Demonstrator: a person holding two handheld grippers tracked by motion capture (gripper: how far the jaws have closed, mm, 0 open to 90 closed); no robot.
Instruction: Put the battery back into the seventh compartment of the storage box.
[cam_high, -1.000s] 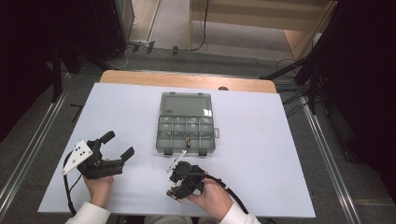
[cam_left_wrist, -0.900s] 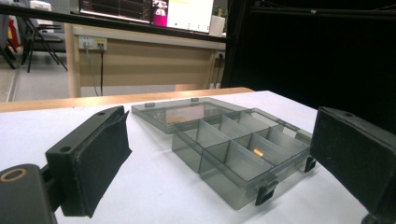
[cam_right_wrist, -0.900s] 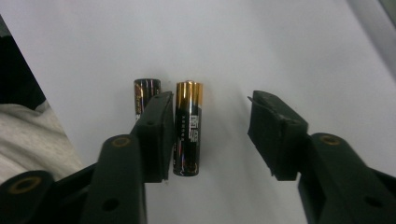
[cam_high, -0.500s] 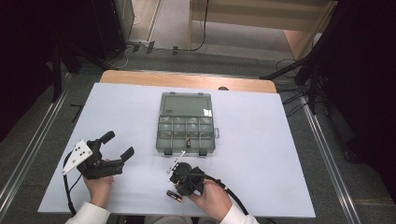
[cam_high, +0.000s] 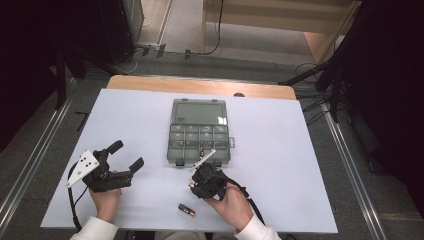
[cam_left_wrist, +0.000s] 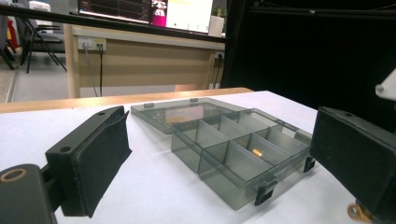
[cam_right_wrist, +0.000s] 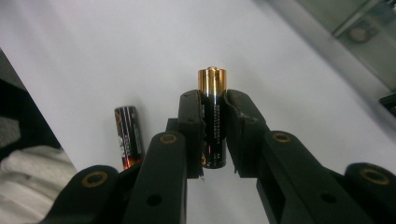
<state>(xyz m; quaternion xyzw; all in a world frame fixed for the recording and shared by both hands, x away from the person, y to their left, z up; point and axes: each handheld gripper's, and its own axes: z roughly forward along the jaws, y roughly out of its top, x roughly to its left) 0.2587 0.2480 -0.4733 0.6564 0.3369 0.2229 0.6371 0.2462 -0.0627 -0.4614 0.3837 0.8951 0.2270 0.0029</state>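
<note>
My right gripper (cam_right_wrist: 213, 100) is shut on a black AA battery with a gold cap (cam_right_wrist: 213, 116), held upright just above the white table. In the high view this gripper (cam_high: 195, 185) hovers near the front edge of a grey compartment box (cam_high: 200, 145). A second battery (cam_high: 187, 210) lies on the table in front of it, also seen beside the jaws as the loose battery (cam_right_wrist: 127, 136). My left gripper (cam_high: 126, 155) rests at the front left, open and holding nothing. Its view faces the box (cam_left_wrist: 233, 149), where a small battery (cam_left_wrist: 256, 152) lies in one compartment.
The box's clear lid (cam_high: 198, 111) lies open flat toward the far side. The white table (cam_high: 300, 165) ends at a wooden strip (cam_high: 200, 86) at the back. Metal rails run along both sides, with cables on the floor beyond.
My right gripper has lifted a little toward the box with its battery, and the loose battery on the table has come into sight. The left gripper has stayed put.
</note>
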